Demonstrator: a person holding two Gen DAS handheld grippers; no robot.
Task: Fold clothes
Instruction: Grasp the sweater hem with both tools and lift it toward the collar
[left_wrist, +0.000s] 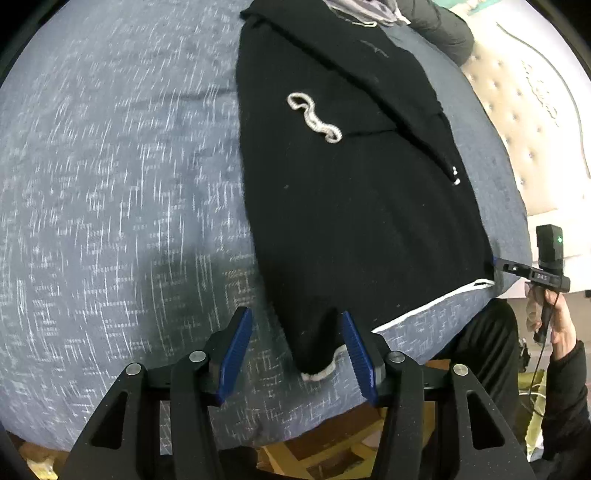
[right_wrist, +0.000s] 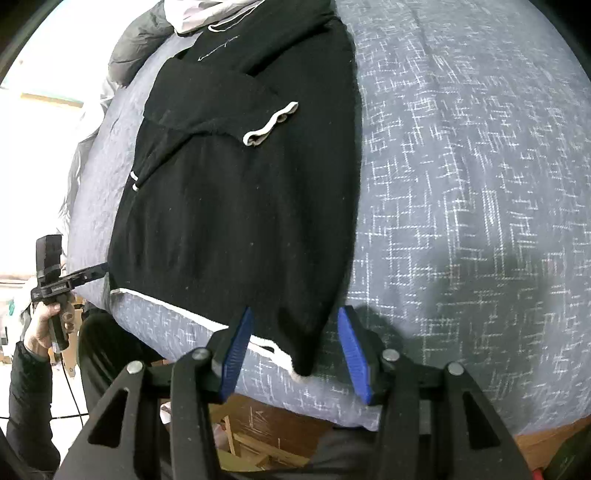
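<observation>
Two grippers, one garment, one bed.

Item 1: black sweater (left_wrist: 354, 206) with white trim at hem and cuffs, lying flat on the bed (left_wrist: 110, 184), which carries a blue-grey cover with a pale dash pattern. Both sleeves are folded in across the body; one white cuff (left_wrist: 314, 118) lies crumpled on the chest area, the other cuff shows only as a small white edge at the sweater's side. The hem faces the near edge of the bed, its two bottom corners pulled into points.

Item 2: left gripper (left_wrist: 295, 354), black frame with blue pads, released. Its jaws stand apart on either side of one bottom corner of the sweater; the right pad lies against the cloth's edge, the left pad is clear of it.

Item 3: right gripper (right_wrist: 293, 354), same make, also released. The other bottom corner sits between its jaws, with visible gaps to the pads. In the left wrist view it shows at the far hem corner, carried by a hand (left_wrist: 554, 317) in a dark sleeve.

Item 4: dark padded jacket (left_wrist: 439, 33) and a pale garment (right_wrist: 199, 14), bunched beyond the sweater's collar.

Item 5: cream tufted mattress (left_wrist: 524, 122), beside the bed.
</observation>
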